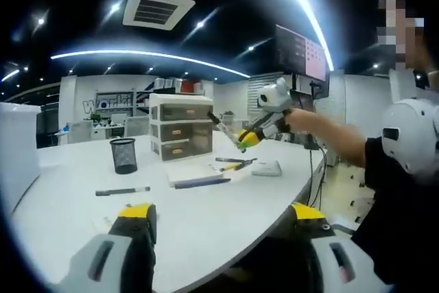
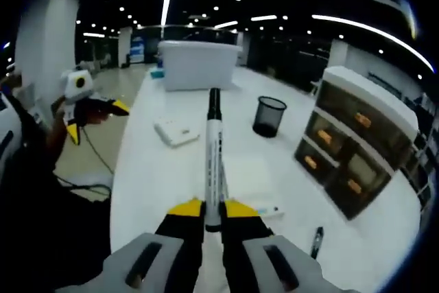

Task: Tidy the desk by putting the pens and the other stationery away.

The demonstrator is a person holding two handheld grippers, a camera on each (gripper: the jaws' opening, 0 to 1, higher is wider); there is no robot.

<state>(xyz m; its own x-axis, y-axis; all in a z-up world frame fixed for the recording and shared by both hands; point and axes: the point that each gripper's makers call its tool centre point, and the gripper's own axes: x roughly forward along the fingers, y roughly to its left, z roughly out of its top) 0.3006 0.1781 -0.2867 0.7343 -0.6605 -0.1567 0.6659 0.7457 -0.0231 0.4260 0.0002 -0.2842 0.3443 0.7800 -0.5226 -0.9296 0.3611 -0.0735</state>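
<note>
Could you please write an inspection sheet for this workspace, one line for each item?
Surface: white desk, mostly bare.
Job's things: marker in right gripper; pens lying on desk; mesh cup upright; drawer unit shut.
Clutter: white bin; small white box.
Grippers: left gripper open, empty; right shut on marker.
Cables: one hanging off the desk edge.
Surroundings: office, ceiling lights, wall screen.

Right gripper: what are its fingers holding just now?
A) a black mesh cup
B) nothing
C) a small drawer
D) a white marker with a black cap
D: in the right gripper view the right gripper has its fingers closed on a white marker, black cap pointing away.
</note>
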